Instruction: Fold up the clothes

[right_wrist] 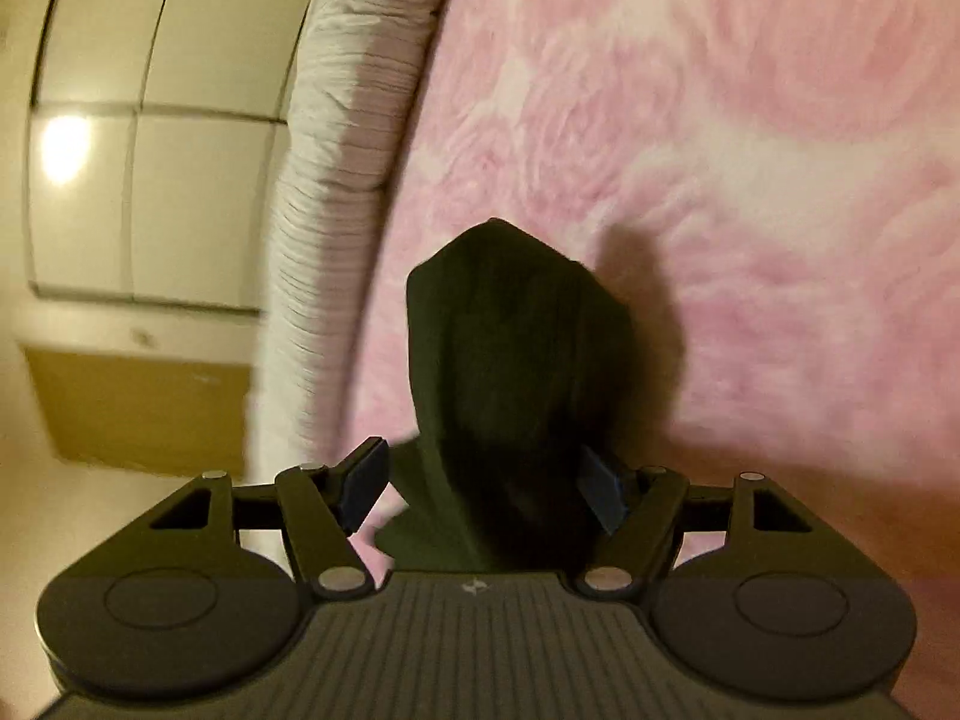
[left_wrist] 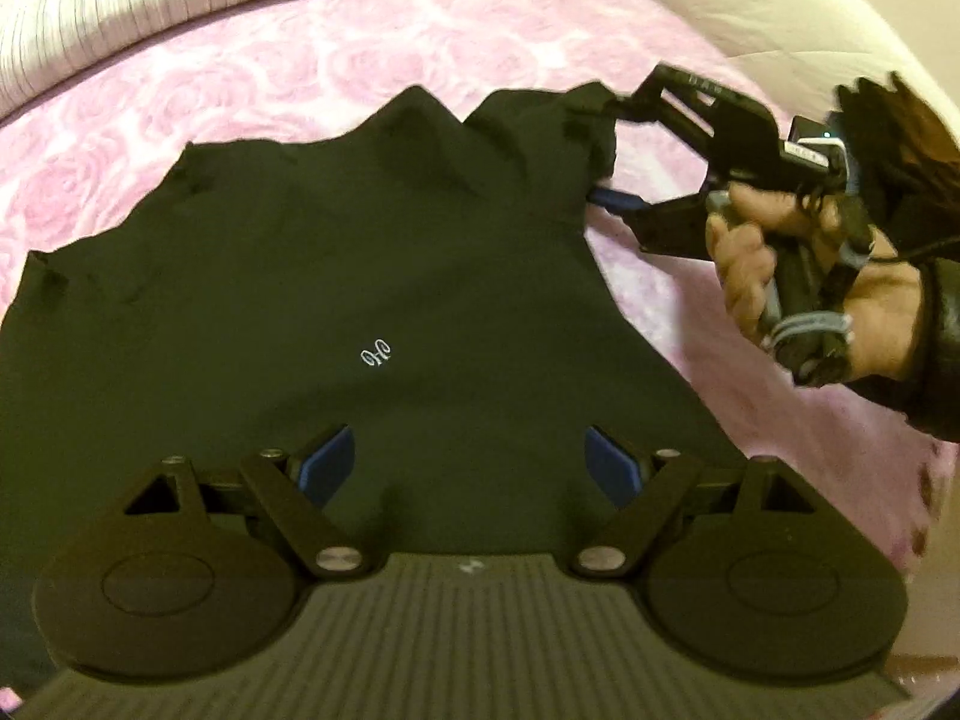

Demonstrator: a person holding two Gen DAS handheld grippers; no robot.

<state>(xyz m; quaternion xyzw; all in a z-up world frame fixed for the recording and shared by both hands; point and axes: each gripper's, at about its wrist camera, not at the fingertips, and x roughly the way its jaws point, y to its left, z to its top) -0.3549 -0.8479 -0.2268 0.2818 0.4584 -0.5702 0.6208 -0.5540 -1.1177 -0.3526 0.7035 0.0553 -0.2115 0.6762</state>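
The left claw (left_wrist: 470,468) stands with its blue pads (left_wrist: 327,465) wide apart above the near part of a black shirt (left_wrist: 336,276), and nothing lies between them but the cloth below; whether the pads touch that cloth cannot be told. The shirt lies spread on a pink blanket (left_wrist: 312,60) with a rose pattern, a small white logo (left_wrist: 378,355) near its middle and its far edge rumpled into peaks. At the far right corner of the shirt the right claw (left_wrist: 600,147), held in the person's hand (left_wrist: 798,276), has a bunched fold of the cloth between its fingers. In the right wrist view that fold of shirt (right_wrist: 510,372) fills the gap of the right claw (right_wrist: 486,492): the right pad (right_wrist: 603,495) lies against the cloth, the left pad (right_wrist: 360,489) stands just beside it, so the grip looks only partly closed. The fold rises to a point over the blanket (right_wrist: 750,150). A white quilt (right_wrist: 336,150) borders the blanket on the left.
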